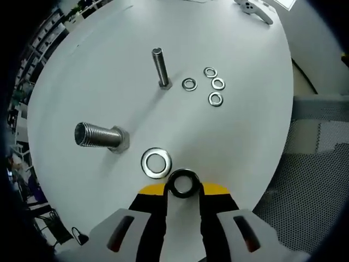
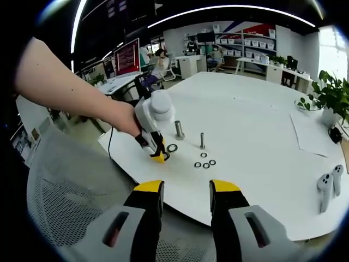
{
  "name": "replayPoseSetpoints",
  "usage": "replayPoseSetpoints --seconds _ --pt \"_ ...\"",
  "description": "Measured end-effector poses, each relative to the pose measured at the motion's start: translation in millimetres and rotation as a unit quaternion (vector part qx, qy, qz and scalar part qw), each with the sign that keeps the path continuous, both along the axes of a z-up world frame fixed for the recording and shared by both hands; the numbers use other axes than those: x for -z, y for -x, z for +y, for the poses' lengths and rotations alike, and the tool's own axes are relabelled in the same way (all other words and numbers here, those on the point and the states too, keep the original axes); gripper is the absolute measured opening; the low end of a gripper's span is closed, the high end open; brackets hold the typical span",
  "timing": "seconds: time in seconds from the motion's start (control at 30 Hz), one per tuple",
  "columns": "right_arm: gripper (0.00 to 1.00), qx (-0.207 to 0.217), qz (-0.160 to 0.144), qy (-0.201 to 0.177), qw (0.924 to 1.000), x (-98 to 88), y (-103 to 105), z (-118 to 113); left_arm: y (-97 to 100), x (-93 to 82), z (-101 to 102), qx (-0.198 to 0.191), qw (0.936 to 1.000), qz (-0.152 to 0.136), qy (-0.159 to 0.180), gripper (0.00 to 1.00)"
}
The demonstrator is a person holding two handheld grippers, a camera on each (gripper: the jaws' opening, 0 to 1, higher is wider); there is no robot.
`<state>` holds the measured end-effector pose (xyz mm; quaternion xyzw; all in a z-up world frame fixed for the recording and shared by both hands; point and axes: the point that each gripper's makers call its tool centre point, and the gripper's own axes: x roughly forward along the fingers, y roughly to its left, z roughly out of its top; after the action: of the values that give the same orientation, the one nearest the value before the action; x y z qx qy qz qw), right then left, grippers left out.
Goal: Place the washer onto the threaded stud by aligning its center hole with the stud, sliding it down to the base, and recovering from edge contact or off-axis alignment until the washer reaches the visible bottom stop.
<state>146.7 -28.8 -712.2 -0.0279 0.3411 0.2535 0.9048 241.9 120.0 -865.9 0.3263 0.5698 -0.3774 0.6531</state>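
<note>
Clamped between the left gripper (image 1: pixel 184 191) jaws: a dark washer (image 1: pixel 183 183), just beside a loose large washer (image 1: pixel 156 162). Pickup done; next, carry over the thick threaded stud (image 1: pixel 101 136), centre the hole, lower. Right gripper (image 2: pixel 186 192) apart, idle off the table (image 2: pixel 262 136).

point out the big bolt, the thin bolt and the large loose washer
big bolt (image 1: pixel 101 136), left gripper view, threaded shank
thin bolt (image 1: pixel 159 66), left gripper view, mid shank
large loose washer (image 1: pixel 148 163), left gripper view, flat ring face
</note>
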Motion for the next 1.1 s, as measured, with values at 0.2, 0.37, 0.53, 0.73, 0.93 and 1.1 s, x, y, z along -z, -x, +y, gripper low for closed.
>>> replayPoseSetpoints --seconds 0.2,0.37,0.53,0.73,0.93,1.1 --pt "0.36 0.000 -0.001 0.000 1.0000 -0.2 -0.1 -0.1 2.2 -0.1 -3.1 -0.032 0.9995 0.002 0.000 0.26" --pt "0.36 0.001 -0.001 0.000 1.0000 -0.4 0.0 0.0 1.6 -0.3 -3.4 -0.032 0.9995 -0.002 -0.002 0.26" --pt "0.36 0.002 -0.002 -0.001 1.0000 -0.7 -0.3 -0.2 1.2 1.7 -2.3 -0.021 0.9998 -0.009 0.001 0.21" --pt "0.36 0.001 -0.002 0.000 1.0000 -0.6 -0.3 0.0 -0.1 1.6 -2.3 -0.019 0.9997 -0.009 0.009 0.20" --pt "0.36 0.000 -0.001 0.001 1.0000 -0.3 0.1 -0.2 1.0 1.6 -2.7 -0.010 0.9999 -0.005 0.004 0.18" --pt "0.36 0.001 -0.001 0.001 1.0000 -0.3 -0.4 -0.7 3.7 1.1 -1.6 0.003 1.0000 0.002 0.002 0.18"
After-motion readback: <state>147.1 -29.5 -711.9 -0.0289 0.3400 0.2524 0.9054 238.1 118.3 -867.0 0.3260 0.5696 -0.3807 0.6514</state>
